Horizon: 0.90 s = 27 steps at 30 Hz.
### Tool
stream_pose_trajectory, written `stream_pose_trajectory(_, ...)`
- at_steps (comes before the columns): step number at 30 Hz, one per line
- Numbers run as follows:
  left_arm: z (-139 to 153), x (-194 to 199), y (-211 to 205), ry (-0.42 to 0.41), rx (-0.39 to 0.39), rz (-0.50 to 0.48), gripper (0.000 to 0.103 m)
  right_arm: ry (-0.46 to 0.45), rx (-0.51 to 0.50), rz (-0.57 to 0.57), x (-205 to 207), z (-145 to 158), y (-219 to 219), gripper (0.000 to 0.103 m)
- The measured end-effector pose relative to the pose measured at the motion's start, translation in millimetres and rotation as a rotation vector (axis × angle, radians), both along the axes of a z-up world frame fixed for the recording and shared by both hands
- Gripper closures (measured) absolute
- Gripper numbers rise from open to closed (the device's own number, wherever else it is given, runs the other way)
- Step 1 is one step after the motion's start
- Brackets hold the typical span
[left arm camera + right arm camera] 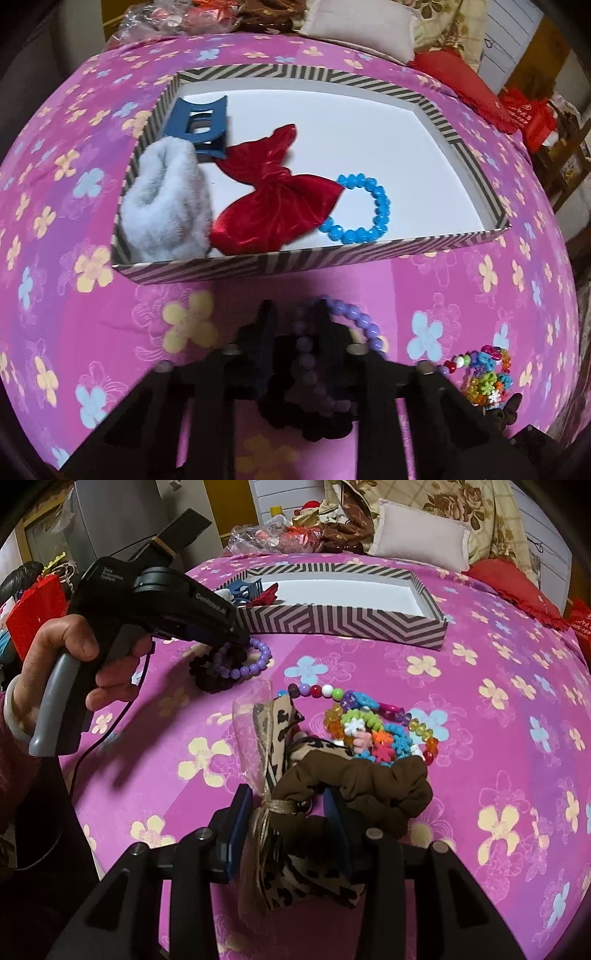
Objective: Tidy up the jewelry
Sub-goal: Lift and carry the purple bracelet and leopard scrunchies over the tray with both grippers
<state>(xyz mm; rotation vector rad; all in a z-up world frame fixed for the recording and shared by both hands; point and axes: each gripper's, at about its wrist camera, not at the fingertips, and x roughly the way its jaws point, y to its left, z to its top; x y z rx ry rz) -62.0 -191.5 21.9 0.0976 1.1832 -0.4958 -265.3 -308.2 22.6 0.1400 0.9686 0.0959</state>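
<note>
A striped box [258,264] [332,622] sits on the pink flowered bed. It holds a blue hair claw [197,123], a white fluffy scrunchie [166,206], a red satin bow [277,199] and a blue bead bracelet [364,210]. My left gripper [295,325] [240,646] is open, its fingers straddling a purple bead bracelet [354,321] [251,664] that lies on a dark scrunchie [306,417] [210,675]. My right gripper [290,812] is open around a leopard-print bow [284,716] and a brown scrunchie [369,782].
Colourful bead jewelry [376,731] [484,380] lies on the bed just beyond the brown scrunchie. Pillows [421,539], a red cushion [517,587] and plastic-wrapped items [266,535] sit at the far edge of the bed.
</note>
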Motion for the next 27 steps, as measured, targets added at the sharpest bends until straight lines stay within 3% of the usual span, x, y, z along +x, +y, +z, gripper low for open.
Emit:
stream_pose_trajectory(2, 0, 0, 0, 0.011, -0.016, -0.011, 0.091, -0.001, -0.005, 0.001, 1, 0, 1, 0.061)
stream_pose_trajectory(6, 11, -4, 8, 0.026, -0.088, -0.005, 0.091, -0.003, 0.007, -0.012, 1, 0, -3, 0.075)
stream_pose_trajectory(10, 33, -8, 12, 0.006, -0.145, -0.015, 0.091, -0.020, 0.045, -0.024, -4, 6, -9, 0.077)
stream_pose_trajectory(18, 63, -22, 10, -0.048, -0.164, -0.037, 0.091, -0.095, 0.130, -0.032, -11, 37, -21, 0.078)
stream_pose_trajectory(27, 97, -37, 5, -0.121, -0.175, -0.067, 0.092, -0.153, 0.128, -0.057, -8, 66, -36, 0.078)
